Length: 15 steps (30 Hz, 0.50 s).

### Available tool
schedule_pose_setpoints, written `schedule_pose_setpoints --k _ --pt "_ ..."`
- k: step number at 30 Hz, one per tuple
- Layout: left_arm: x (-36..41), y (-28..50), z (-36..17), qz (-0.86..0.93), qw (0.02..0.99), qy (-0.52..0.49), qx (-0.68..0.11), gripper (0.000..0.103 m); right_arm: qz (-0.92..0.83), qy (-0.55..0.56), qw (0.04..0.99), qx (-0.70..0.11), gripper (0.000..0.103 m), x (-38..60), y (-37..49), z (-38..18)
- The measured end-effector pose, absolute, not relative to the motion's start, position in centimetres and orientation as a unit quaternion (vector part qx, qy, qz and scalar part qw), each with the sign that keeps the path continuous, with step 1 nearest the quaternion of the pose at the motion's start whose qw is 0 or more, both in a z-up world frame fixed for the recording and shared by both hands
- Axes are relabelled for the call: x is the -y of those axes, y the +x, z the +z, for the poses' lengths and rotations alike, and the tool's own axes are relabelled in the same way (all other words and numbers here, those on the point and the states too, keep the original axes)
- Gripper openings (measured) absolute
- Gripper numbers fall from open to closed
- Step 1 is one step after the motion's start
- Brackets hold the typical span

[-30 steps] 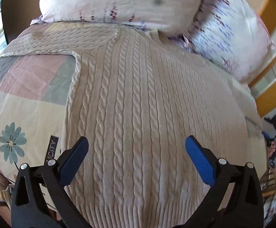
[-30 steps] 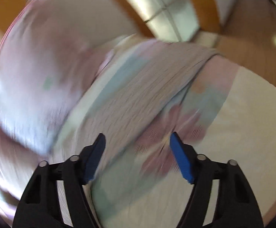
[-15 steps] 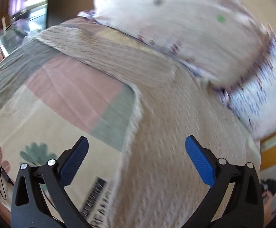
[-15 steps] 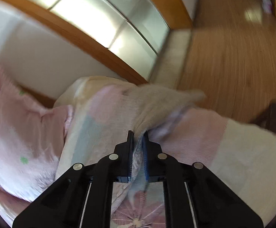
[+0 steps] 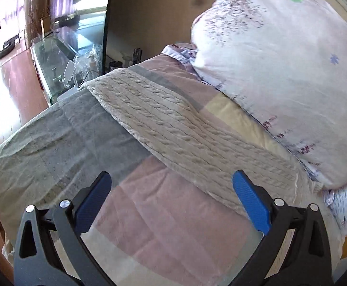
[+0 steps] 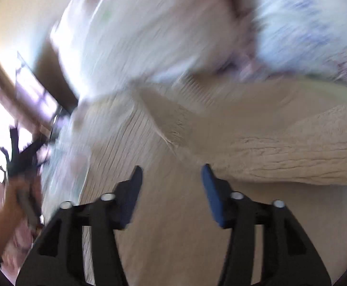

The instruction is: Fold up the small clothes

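A cream cable-knit sweater lies on the patchwork bed. In the left wrist view its left sleeve (image 5: pixel 173 124) stretches flat toward the far left edge of the bed. My left gripper (image 5: pixel 171 190) is open and empty, hovering just short of that sleeve. In the blurred right wrist view the sweater body (image 6: pixel 173 214) lies below, with the right sleeve (image 6: pixel 292 152) folded over it at the right. My right gripper (image 6: pixel 171 181) is open and empty above the sweater body.
Floral pillows (image 5: pixel 281 59) lie at the head of the bed. A glass-topped side table (image 5: pixel 63 54) with small items stands past the bed's far left edge. The patchwork bedspread (image 5: pixel 61 143) drops off at the left. The person's other hand and the left gripper (image 6: pixel 18 166) show at the left.
My right gripper was shut on the right sleeve half a second ago; it has let go and now hovers open over the sweater, sleeve folded across. My left gripper swung left toward the left sleeve.
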<state>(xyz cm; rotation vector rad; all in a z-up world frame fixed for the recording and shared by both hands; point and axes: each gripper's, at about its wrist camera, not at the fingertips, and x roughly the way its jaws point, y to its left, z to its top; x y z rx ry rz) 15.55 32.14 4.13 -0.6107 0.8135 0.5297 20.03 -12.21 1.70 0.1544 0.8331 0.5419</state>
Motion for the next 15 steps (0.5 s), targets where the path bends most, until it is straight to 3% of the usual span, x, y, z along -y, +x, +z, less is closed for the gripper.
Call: schedule_pose_setpoints --k 2,3,4,6,10,13,15 --pt "-34.4 16.0 3.5 0.250 0.828 -0.321 -0.386 0.091 0.271 0.073 0.869 -0.408 0.066 10.7 18.6 1.0" --pt "-36.0 16.3 3.0 0.251 0.819 -0.343 -0.387 0.086 0.265 0.070 0.872 -0.407 0.079 10.6 17.9 1.1" --pt "-37.0 16.6 2.7 0.250 0.812 -0.357 -0.387 0.084 0.254 0.068 0.876 -0.404 0.084 10.9 17.3 1.1" --pt "-39.6 16.9 1.8 0.247 0.796 -0.396 -0.385 0.075 0.216 0.068 0.886 -0.405 0.084 12.7 17.1 1.3" --pt "-43.6 17.2 1.3 0.251 0.776 -0.460 -0.350 0.066 0.139 0.119 0.884 -0.431 0.084 18.0 18.3 0.6" --pt "-46.5 17.2 0.7 0.261 0.748 -0.514 -0.329 0.048 0.097 0.150 0.881 -0.438 0.084 21.2 17.9 0.1" --pt "-48.0 17.4 0.4 0.264 0.732 -0.539 -0.323 0.027 0.084 0.153 0.882 -0.438 0.084 21.9 17.5 -0.1"
